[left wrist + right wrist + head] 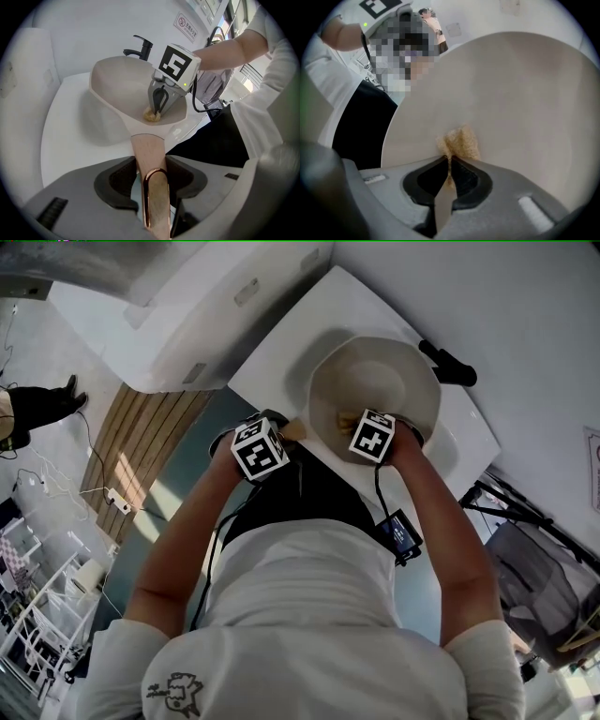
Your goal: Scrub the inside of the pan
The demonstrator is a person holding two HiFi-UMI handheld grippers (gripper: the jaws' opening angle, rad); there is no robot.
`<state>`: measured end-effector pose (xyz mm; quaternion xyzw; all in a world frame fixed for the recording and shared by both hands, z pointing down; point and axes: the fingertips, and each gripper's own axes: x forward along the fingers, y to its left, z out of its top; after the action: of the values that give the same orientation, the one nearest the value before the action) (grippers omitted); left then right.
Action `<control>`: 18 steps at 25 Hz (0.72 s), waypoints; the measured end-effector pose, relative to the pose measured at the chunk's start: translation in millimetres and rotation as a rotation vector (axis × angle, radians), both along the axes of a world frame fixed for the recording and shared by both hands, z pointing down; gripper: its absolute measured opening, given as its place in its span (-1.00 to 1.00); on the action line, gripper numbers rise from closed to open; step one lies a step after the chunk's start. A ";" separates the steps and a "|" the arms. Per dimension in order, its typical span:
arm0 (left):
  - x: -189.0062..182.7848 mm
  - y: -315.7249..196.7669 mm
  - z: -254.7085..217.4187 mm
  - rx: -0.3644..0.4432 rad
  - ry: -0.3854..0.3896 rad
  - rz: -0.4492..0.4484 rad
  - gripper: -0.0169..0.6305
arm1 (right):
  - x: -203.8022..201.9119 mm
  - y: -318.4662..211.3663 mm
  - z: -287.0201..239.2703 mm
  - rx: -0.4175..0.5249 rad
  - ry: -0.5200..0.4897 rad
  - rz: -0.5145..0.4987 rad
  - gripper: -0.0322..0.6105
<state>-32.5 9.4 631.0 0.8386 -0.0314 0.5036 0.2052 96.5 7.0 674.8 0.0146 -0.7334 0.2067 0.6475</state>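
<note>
A beige pan [380, 376] is tilted over a white washbasin [300, 334]. My left gripper [151, 180] is shut on its wooden handle [148, 152], which runs between the two pads toward the camera; in the head view that gripper [284, 432] sits at the pan's near left rim. My right gripper [450, 161] is shut on a small yellow-tan scrub pad [461, 142] that presses on the pan's inner wall [515, 93] near the rim. From the left gripper view, the right gripper [159, 107] reaches down into the pan [119, 82] with the pad [151, 115] at its tips.
A black tap [448, 363] stands behind the pan, also in the left gripper view as the tap [140, 47]. The person's body is close against the basin's front edge. Floor cables [56, 474] lie at left, and a dark stand [525, 521] is at right.
</note>
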 end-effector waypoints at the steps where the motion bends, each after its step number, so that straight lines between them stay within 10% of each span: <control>1: 0.0 -0.1 -0.2 -0.001 0.000 0.000 -0.36 | 6.5 0.9 -0.8 -0.019 0.028 0.017 -0.82; 11: 0.9 0.1 -0.3 -0.003 0.003 -0.002 -0.36 | 78.9 -9.4 5.1 -0.090 0.252 0.182 -0.82; 18: 0.6 -0.8 -0.1 -0.002 0.000 0.001 -0.36 | 96.0 -44.4 0.6 0.039 0.311 0.201 -0.82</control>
<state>-31.9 8.6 631.0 0.8385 -0.0303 0.5036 0.2057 192.5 -37.5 675.4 0.1325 -0.6230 0.2513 0.7288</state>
